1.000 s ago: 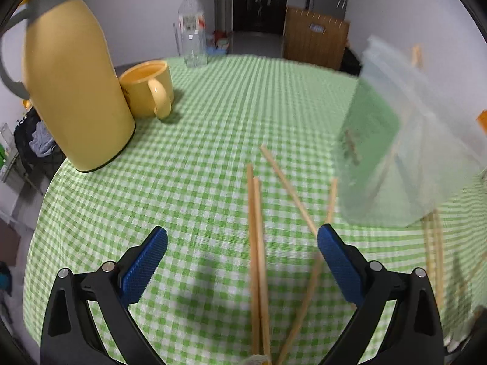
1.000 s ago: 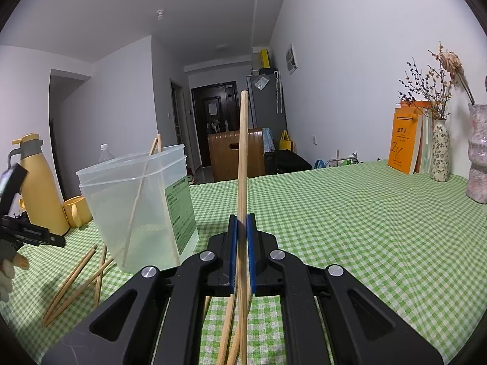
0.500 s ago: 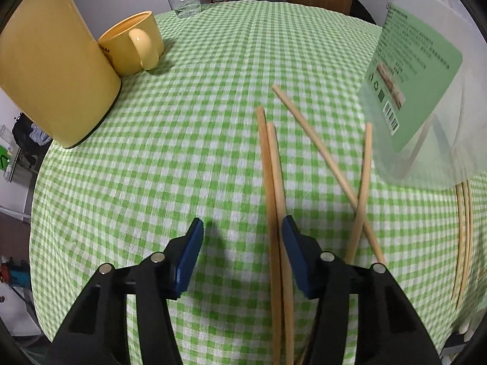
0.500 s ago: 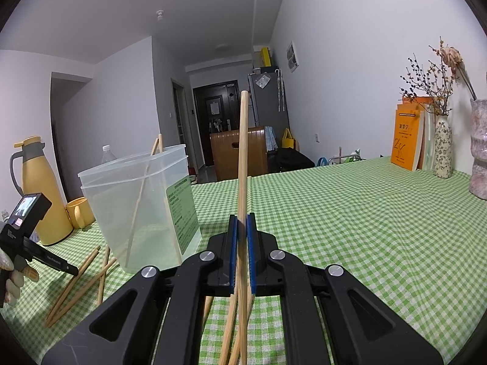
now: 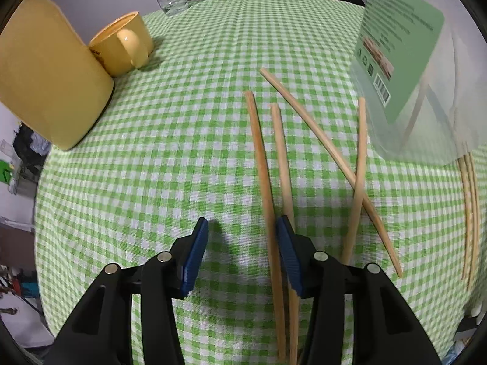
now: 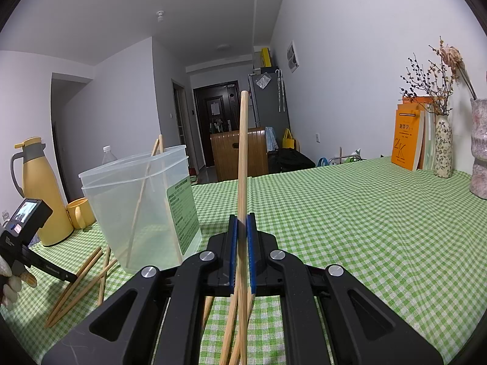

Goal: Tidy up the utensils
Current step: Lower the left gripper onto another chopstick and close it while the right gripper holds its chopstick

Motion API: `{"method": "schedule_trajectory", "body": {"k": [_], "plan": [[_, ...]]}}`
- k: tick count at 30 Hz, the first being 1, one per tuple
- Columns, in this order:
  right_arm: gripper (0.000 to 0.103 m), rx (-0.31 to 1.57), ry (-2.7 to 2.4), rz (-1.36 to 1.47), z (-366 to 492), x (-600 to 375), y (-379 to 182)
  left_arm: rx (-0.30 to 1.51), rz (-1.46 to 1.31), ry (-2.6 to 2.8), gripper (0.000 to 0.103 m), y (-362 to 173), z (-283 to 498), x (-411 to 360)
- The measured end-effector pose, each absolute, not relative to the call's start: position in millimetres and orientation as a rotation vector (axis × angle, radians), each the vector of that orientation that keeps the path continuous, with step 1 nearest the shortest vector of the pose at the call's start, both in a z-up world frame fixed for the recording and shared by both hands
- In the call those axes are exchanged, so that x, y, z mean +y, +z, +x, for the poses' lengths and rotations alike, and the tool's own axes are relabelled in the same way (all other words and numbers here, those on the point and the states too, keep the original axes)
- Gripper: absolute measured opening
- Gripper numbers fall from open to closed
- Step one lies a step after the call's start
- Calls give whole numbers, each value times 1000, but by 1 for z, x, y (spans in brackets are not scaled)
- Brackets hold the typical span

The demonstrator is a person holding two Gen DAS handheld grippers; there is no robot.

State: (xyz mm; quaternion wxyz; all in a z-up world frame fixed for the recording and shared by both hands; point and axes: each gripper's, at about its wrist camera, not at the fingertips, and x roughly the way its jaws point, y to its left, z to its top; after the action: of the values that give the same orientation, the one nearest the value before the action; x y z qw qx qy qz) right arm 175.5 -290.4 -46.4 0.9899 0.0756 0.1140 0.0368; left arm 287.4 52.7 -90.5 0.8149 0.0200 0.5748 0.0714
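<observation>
Left wrist view: a yellow flask (image 5: pixel 45 82) and a yellow mug (image 5: pixel 124 47) are seen at the left on the green-checked tabletop (image 5: pixel 170 158). The left tongs (image 5: pixel 242 243) are pointed steeply down at it, their jaws partly apart and closing; one chopstick (image 5: pixel 261 164) of a close-lying pair is caught between the blue pads, with nothing yet pressed, while its partner (image 5: pixel 281 158) passes just outside the right pad. Two further chopsticks (image 5: pixel 344 164) are crossed to the right, and another pair (image 5: pixel 470 213) lies at the far right edge beside the clear plastic container (image 5: pixel 401 70) with its green label. Right wrist view: the left tongs are seen at the far left, held in a gloved hand (image 6: pixel 12 279) over the loose chopsticks; the container, with chopsticks leaning inside, stands left of centre. The right tongs (image 6: pixel 240 243) are closed on an upright chopstick (image 6: pixel 243 152). Books (image 6: pixel 408 140) and vases (image 6: pixel 443 152) are set at the right.
</observation>
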Motion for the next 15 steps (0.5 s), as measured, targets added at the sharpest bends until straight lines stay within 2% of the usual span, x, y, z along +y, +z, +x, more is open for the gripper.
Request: {"method": "schedule_trajectory", "body": {"k": [4, 6, 8, 9, 15], "plan": [[7, 231, 77, 150, 176, -289, -46, 1232, 68, 152, 37, -90, 294, 47], [7, 231, 76, 150, 176, -289, -46, 1248, 50, 127, 25, -90, 297, 46], [7, 230, 76, 151, 176, -289, -46, 1260, 27, 101, 10, -90, 301, 45], [7, 229, 76, 153, 176, -289, -46, 1262, 16, 89, 6, -90, 301, 44], [7, 225, 83, 155, 175, -290, -46, 1255, -42, 83, 4, -87, 297, 53]]}}
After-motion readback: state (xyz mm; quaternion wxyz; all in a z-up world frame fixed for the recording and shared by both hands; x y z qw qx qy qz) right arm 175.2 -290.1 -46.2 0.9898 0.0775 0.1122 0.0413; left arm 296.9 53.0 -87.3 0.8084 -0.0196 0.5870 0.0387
